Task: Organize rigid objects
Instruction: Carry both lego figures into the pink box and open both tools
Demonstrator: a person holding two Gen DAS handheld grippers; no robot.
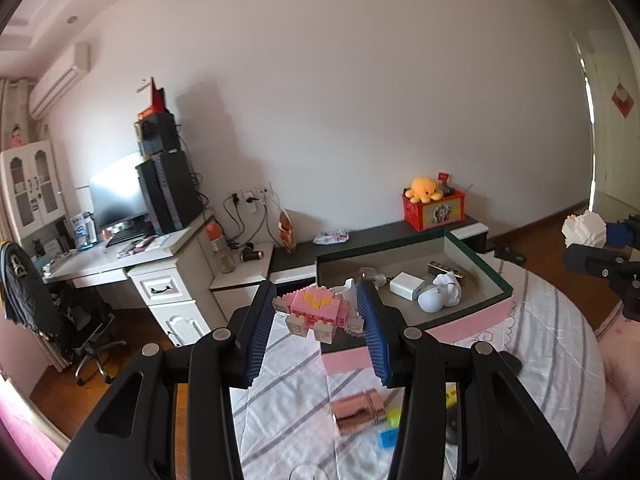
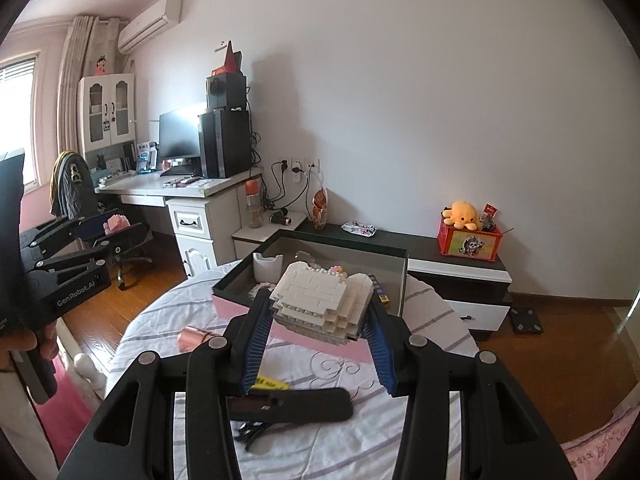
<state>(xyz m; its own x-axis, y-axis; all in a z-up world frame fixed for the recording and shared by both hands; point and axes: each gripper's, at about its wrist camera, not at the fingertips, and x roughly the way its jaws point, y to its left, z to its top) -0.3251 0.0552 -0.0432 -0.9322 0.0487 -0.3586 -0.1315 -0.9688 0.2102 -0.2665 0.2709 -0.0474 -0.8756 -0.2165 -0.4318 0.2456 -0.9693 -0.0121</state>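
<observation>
Two block models are in the air at this moment, one in each gripper, so the task looks to be in the middle and not near the end. The left gripper [image 1: 320,312] is clenched on a pink brick model [image 1: 316,312], which hangs above the near edge of the open box [image 1: 496,280] on the bed. The right gripper [image 2: 320,320] grasps a white brick model [image 2: 320,300] in the same way, its blue pads pressing both sides, also just in front of the box.

Some things are already inside the box — a white charger [image 1: 406,286], a white figure [image 1: 440,292] and a small dark case [image 1: 446,272] near the back wall. I judge these as the finished part.

Several things are still on the bedsheet [image 1: 540,340] outside the box: a shiny pink cylinder [image 1: 358,412], a blue block [image 1: 388,438], a yellow-green block [image 1: 394,416], and in the right wrist view a long black flat object [image 2: 288,404] with a yellow piece [image 2: 272,383] beside it. These remain to be collected, I think — after both models are placed into the box.
</observation>
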